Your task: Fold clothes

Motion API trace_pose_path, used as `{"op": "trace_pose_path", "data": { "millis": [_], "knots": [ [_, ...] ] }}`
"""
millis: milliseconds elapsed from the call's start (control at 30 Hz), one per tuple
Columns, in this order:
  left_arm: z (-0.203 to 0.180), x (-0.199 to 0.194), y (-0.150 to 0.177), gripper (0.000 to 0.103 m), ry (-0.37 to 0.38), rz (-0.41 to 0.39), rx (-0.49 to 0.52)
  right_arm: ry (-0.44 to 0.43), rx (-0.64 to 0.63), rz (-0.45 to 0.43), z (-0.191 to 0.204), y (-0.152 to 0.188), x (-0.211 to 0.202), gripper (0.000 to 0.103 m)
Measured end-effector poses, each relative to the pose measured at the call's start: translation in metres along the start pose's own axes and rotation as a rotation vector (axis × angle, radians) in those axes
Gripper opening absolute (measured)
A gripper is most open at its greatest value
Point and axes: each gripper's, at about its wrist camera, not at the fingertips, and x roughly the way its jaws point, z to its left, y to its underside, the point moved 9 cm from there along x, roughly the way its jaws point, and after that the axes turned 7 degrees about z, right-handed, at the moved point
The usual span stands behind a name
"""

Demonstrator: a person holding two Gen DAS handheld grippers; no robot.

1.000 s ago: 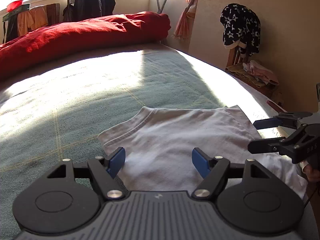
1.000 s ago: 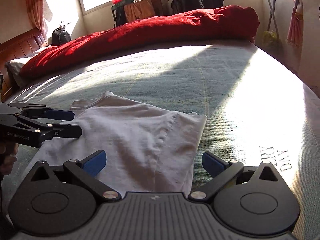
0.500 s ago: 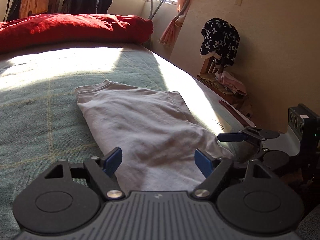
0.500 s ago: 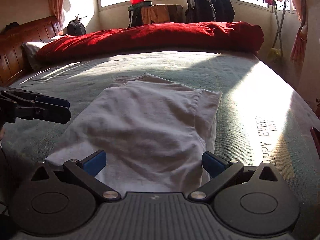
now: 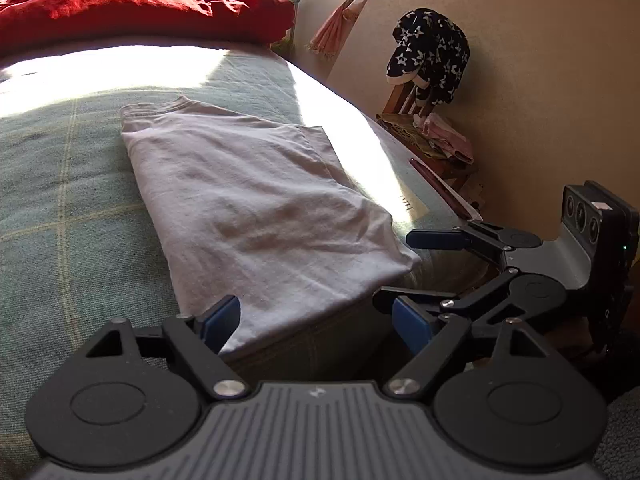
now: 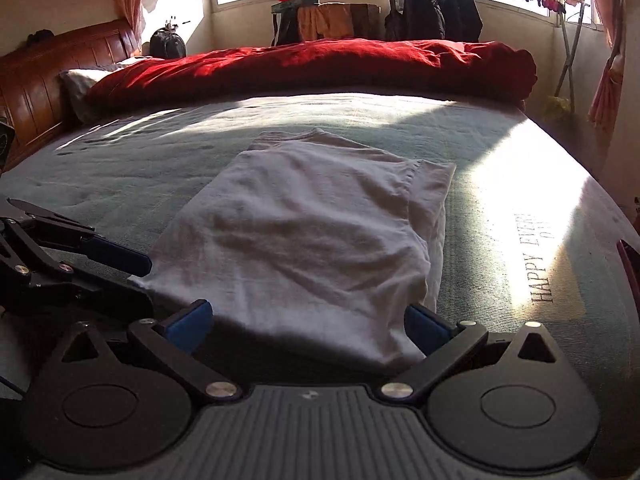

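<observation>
Left wrist view: the left tongs (image 5: 316, 322) stand released, blue pads spread wide, at the near hem of a white T-shirt (image 5: 256, 208). The shirt lies folded lengthwise into a long strip on the bed (image 5: 72, 216), collar at the far end, its near end hanging slightly over the bed's edge. The bed wears a pale green cover with thin checked lines, a broad band of sunlight crossing it beyond the shirt. A red duvet (image 5: 152, 8) is heaped along the far side. To the right, the right tongs (image 5: 416, 268) are also released, one blue pad level with the shirt's near corner and just apart from it. Against the beige wall stands a wooden chair (image 5: 404, 100) draped with a dark star-patterned garment (image 5: 430, 54), and pink cloth (image 5: 446, 140) lies on its seat.

Right wrist view: the right tongs (image 6: 308, 326), spread wide, bracket the shirt's (image 6: 312, 232) near hem without gripping it. The left tongs (image 6: 120, 276), empty, sit at the shirt's near left corner. Printed lettering (image 6: 538, 256) reading "HAPPY EVER…" shows on the sunlit cover. Behind the duvet (image 6: 320, 68) are a wooden headboard (image 6: 52, 68), a pillow (image 6: 82, 80), dark jackets on a rail (image 6: 434, 12), windows and an orange curtain (image 6: 608, 52).
</observation>
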Motion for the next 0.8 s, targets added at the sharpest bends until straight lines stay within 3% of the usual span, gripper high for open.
{"op": "trace_pose_path", "data": {
  "millis": [33, 167, 300, 533, 600, 700, 800],
  "knots": [
    [0.001, 0.002, 0.001, 0.084, -0.008, 0.007, -0.003, -0.013, -0.003, -0.006, 0.002, -0.001, -0.001, 0.103],
    [0.004, 0.007, 0.005, 0.084, -0.045, 0.031, -0.013, -0.029, 0.016, 0.022, 0.001, 0.006, 0.008, 0.103],
    [0.010, -0.006, -0.002, 0.084, -0.070, -0.007, -0.010, -0.031, 0.052, 0.051, -0.006, 0.014, 0.012, 0.103],
    [0.029, -0.027, -0.014, 0.084, -0.139, -0.071, -0.049, -0.048, 0.044, -0.027, -0.010, -0.022, 0.011, 0.103],
    [0.034, -0.029, -0.011, 0.084, -0.150, -0.068, -0.059, -0.066, 0.082, 0.009, -0.014, -0.020, 0.022, 0.103],
    [0.042, -0.031, -0.009, 0.084, -0.169, -0.061, -0.075, -0.008, 0.110, 0.038, -0.027, -0.009, 0.027, 0.103],
    [0.048, -0.029, -0.013, 0.084, -0.176, -0.062, -0.087, 0.023, 0.136, 0.010, -0.038, -0.004, 0.014, 0.103]
  ]
}}
